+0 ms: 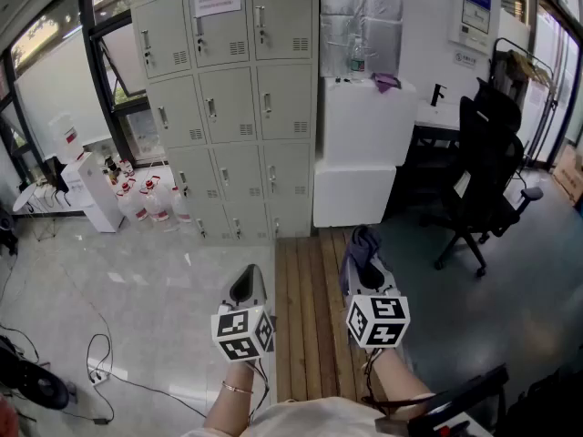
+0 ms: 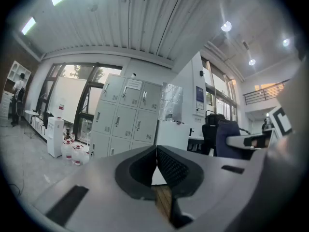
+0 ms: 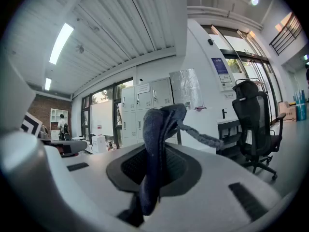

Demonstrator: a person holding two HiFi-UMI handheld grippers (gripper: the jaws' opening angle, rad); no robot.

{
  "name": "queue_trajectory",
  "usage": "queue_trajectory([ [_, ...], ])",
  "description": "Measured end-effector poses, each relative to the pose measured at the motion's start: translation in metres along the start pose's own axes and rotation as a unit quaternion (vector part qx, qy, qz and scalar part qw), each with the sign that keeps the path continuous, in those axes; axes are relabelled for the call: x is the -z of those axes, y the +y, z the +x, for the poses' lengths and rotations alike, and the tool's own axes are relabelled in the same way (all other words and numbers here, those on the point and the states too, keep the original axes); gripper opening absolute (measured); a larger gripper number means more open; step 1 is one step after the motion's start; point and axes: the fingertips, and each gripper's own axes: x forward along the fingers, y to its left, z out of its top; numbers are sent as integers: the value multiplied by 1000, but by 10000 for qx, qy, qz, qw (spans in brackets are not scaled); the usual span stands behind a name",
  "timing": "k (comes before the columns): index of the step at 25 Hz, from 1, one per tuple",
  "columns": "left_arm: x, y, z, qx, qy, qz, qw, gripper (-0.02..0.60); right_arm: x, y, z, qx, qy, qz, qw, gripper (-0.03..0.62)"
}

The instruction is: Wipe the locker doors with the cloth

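Note:
The grey lockers (image 1: 232,98) stand against the far wall, several doors in three columns, all closed; they also show in the left gripper view (image 2: 126,122) and far off in the right gripper view (image 3: 150,111). My right gripper (image 1: 363,246) is shut on a dark blue-grey cloth (image 3: 157,144), which sticks up between its jaws and droops to the right. My left gripper (image 1: 246,285) is shut with nothing in it, its pads (image 2: 155,166) meeting. Both grippers are held low, well short of the lockers.
A white cabinet (image 1: 364,148) stands right of the lockers, with a black office chair (image 1: 483,167) beyond it. Plastic water jugs (image 1: 146,203) and a white dispenser (image 1: 86,189) sit at the left. A wooden slat strip (image 1: 310,308) runs underfoot; cables (image 1: 100,367) trail on the floor.

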Motion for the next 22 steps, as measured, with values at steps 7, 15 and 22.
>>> queue_trajectory([
  [7, -1, 4, -2, 24, -13, 9, 10000, 9, 2, 8, 1, -27, 25, -8, 10000, 41],
  [15, -6, 20, 1, 67, -30, 64, 10000, 9, 1, 18, 13, 61, 29, 79, 9999, 43],
  [22, 8, 23, 11, 270, 81, 205, 9994, 9, 20, 26, 23, 145, 199, 164, 9996, 43],
])
